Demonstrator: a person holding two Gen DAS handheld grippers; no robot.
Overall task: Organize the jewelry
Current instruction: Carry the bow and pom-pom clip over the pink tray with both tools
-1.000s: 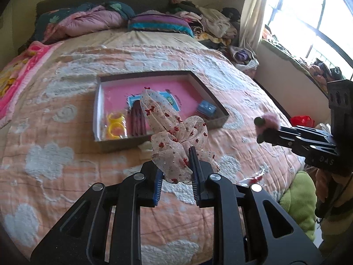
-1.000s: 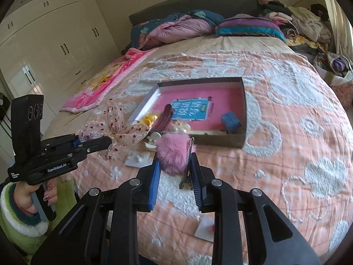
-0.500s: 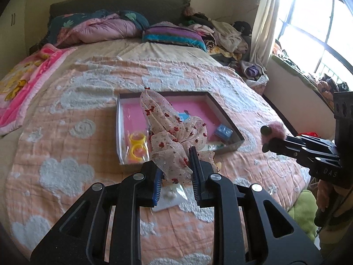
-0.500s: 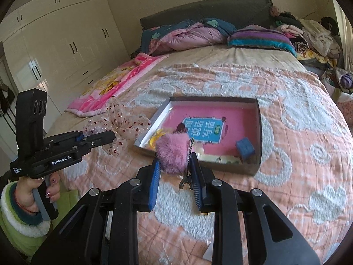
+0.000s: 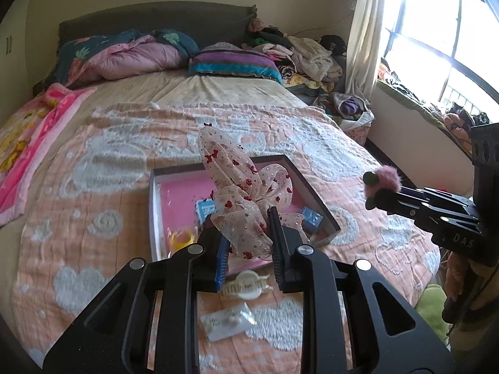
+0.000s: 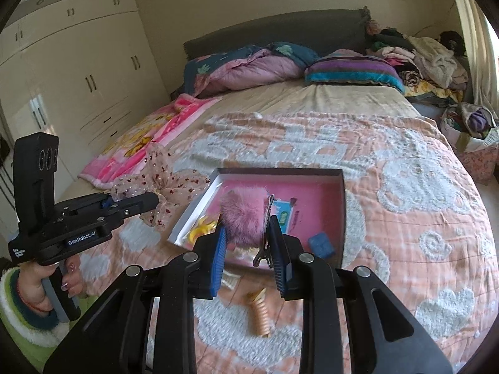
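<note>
Left hand-held gripper (image 5: 248, 243) pinches the sheer bow (image 5: 246, 199); right hand-held gripper (image 6: 246, 249) clamps a pink pompom clip (image 6: 244, 218), seemingly above the tray (image 6: 343, 218).

Daylight enters through the window (image 5: 443, 28) at the upper right of the left wrist view, where the panes are blown out to white glare and the curtain (image 5: 361, 31) beside them glows. The bed (image 5: 93, 162) is evenly lit with soft, faint shadows. Both views bend strongly as fisheye pictures: the headboard (image 6: 274, 34) curves, and the corners fall to black vignette. The right wrist view is dimmer and warmer, its wardrobe (image 6: 71, 71) in muted light. The spiral hair tie (image 6: 261, 314) and the blanket near it look smeared by motion blur.
</note>
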